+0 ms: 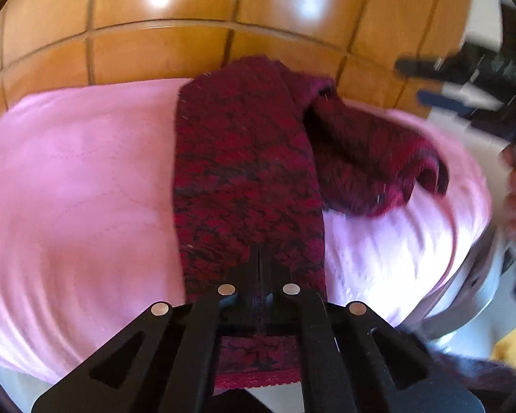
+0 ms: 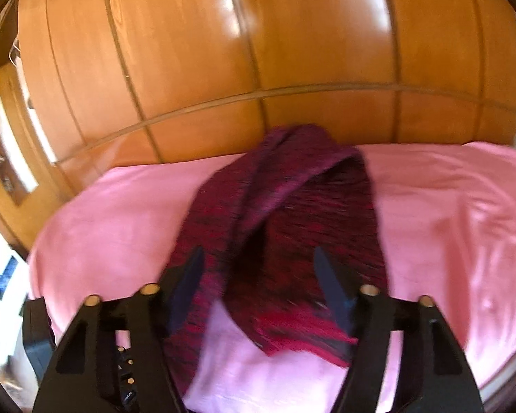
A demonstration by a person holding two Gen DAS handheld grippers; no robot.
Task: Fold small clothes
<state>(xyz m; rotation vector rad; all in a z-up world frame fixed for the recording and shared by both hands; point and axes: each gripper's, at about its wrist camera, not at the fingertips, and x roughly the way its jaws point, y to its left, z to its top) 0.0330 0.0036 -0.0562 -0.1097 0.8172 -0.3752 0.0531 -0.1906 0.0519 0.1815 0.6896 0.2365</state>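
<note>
1. Left gripper [image 1: 260, 258]: fingers clenched together on the near stretch of the dark red knitted garment [image 1: 247, 172]. Cloth passes under and between the tips, so the grip is read as a pinch on the fabric itself. Likely purpose: anchor this end while the far part is folded.
2. Right gripper [image 2: 258, 272]: fingers [image 2: 189, 282] stand apart, about half spread. The garment's loose end lies between and just below them; no pad is seen pressing on it. Judged released, not grasping.
3. Garment, outward from the left fingers: one long band runs straight ahead, doubles over at its far end, and a second lobe falls off to the right. Fold looks partial and uneven.
4. Under the garment: pink bed cover [image 1: 79, 172], a soft surface, so the cloth sinks slightly and edges may drag.
5. Beyond the bed: wooden panelled wardrobe [image 2: 258, 51].
6. Both views are motion-blurred; fine contact at the right fingertips cannot be settled.
7. Next step, judged: align the right lobe over the band.
</note>
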